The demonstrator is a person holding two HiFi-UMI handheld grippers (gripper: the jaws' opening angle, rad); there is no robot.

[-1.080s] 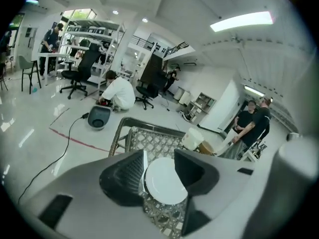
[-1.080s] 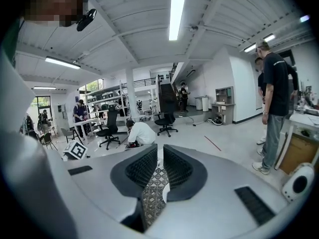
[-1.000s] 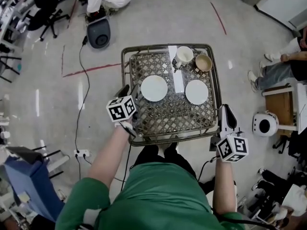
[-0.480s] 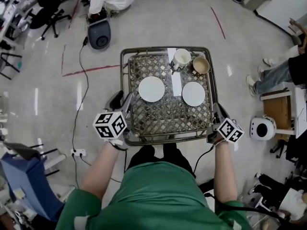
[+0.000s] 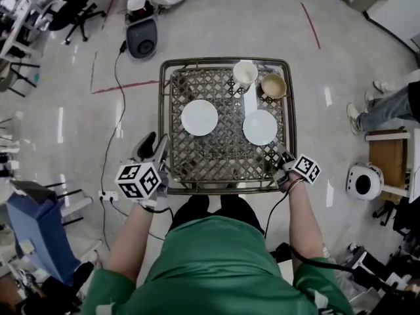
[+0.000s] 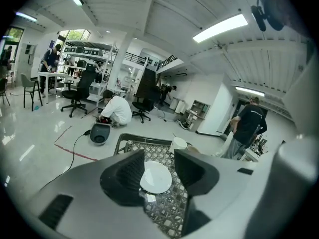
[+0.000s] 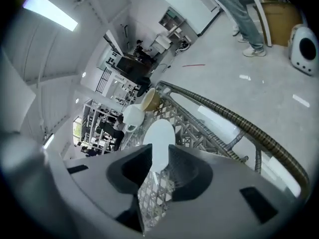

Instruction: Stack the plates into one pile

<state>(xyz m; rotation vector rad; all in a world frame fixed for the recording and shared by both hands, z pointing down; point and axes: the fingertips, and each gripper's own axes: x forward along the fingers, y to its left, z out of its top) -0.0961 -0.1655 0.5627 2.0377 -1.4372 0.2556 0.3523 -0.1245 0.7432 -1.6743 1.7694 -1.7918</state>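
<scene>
Two white plates lie apart on the woven tray table [image 5: 226, 163]: the left plate [image 5: 199, 117] and the right plate [image 5: 260, 126]. My left gripper [image 5: 159, 151] hovers off the tray's front left corner, open and empty. In the left gripper view [image 6: 158, 171] the left plate [image 6: 155, 179] shows beyond the jaws. My right gripper [image 5: 283, 156] is low at the tray's front right corner. Its jaws are opening, and nothing is between them. In the right gripper view [image 7: 159, 156] the right plate [image 7: 162, 133] lies ahead of the gap.
A white mug [image 5: 245, 74] and a tan cup [image 5: 273, 85] stand at the tray's back right, with a white strip [image 5: 249, 102] between the plates. The tray has a raised metal rim [image 5: 289, 120]. A grey floor device [image 5: 142, 38], a cable and seated people surround it.
My right gripper has dropped and rolled, coming to the tray's front right corner with its jaws wider apart. My left gripper has drawn back and left from the tray's front left edge.
</scene>
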